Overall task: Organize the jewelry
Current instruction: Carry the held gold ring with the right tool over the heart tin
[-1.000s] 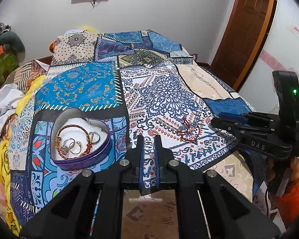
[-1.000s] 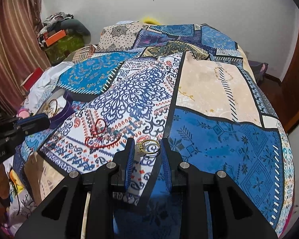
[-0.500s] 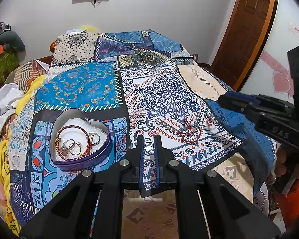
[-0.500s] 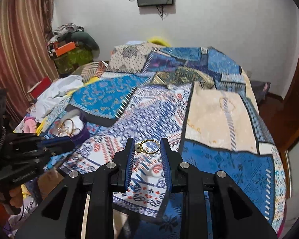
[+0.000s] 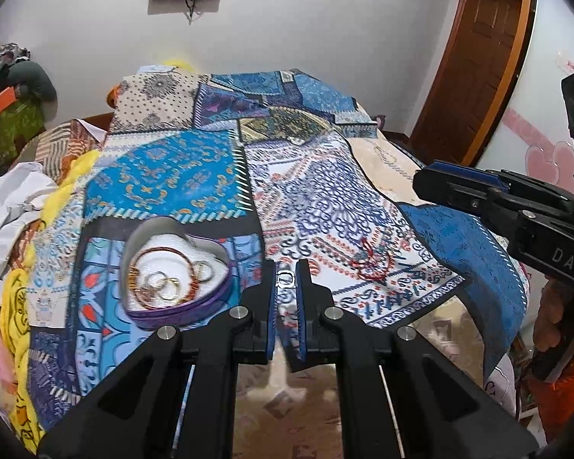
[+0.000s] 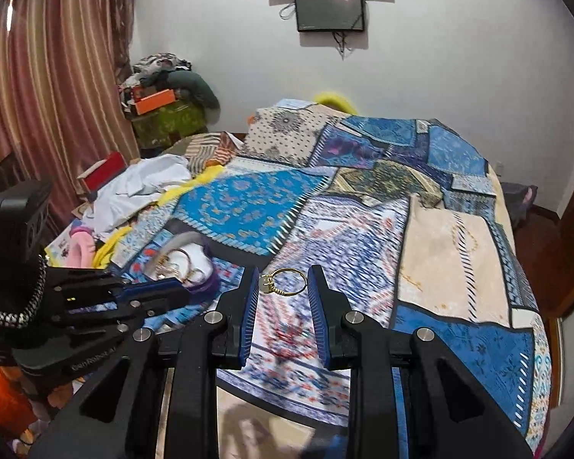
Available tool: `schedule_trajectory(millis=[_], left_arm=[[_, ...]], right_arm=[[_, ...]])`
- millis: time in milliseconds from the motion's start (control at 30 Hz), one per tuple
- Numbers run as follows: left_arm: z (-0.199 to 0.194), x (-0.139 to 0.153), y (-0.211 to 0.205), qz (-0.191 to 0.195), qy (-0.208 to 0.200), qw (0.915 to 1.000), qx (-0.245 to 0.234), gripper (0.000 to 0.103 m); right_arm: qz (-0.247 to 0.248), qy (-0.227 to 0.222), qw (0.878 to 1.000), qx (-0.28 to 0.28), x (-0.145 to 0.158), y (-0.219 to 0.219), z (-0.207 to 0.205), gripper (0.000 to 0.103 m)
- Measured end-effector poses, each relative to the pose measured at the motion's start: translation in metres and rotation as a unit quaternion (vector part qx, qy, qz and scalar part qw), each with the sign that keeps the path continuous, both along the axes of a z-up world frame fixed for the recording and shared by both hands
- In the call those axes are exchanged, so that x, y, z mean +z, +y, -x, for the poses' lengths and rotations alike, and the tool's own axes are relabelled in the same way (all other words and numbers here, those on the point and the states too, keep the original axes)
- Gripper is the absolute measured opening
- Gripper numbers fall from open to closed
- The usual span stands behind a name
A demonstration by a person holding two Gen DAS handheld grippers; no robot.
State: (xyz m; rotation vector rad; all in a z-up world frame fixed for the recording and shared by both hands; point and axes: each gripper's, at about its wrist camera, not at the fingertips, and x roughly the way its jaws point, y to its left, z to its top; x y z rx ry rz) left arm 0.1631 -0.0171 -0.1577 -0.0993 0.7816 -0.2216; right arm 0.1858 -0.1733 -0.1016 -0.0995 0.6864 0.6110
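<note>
A purple heart-shaped tin [image 5: 180,306] lies on the patterned bedspread; it holds a red-gold bangle [image 5: 160,260] and several rings. It also shows in the right wrist view [image 6: 206,283]. A red cord bracelet [image 5: 371,264] lies on the spread to its right. My right gripper [image 6: 283,287] is shut on a gold ring [image 6: 285,283] and holds it in the air above the bed. My left gripper [image 5: 286,279] hovers near the bed's front edge, its jaws a narrow gap apart, with a small silver ring [image 5: 286,278] between its tips.
The bedspread [image 6: 459,237] covers the whole bed. Loose white and yellow clothes [image 6: 141,187] lie at its left side. A curtain [image 6: 46,114], a wall screen [image 6: 329,7] and a wooden door [image 5: 474,61] surround the bed.
My right gripper has lifted off the bedspread with the gold ring and swung left toward the tin. My left gripper has stayed nearly in place.
</note>
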Motion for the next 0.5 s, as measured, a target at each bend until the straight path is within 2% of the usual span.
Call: schedule_trajectory(millis=[300, 500], left_arm=[[0.007, 0.012, 0.035, -0.006, -0.023, 0.9993, 0.031, 0.008], [0.006, 0.012, 0.057, -0.005, -0.027, 0.9986, 0.044, 0.008]], right_arm=[[-0.021, -0.008, 0.999, 0.035, 0.011, 0.044, 0.000, 0.024], [-0.019, -0.001, 0.999, 0.048, 0.006, 0.066, -0.004, 0.024]])
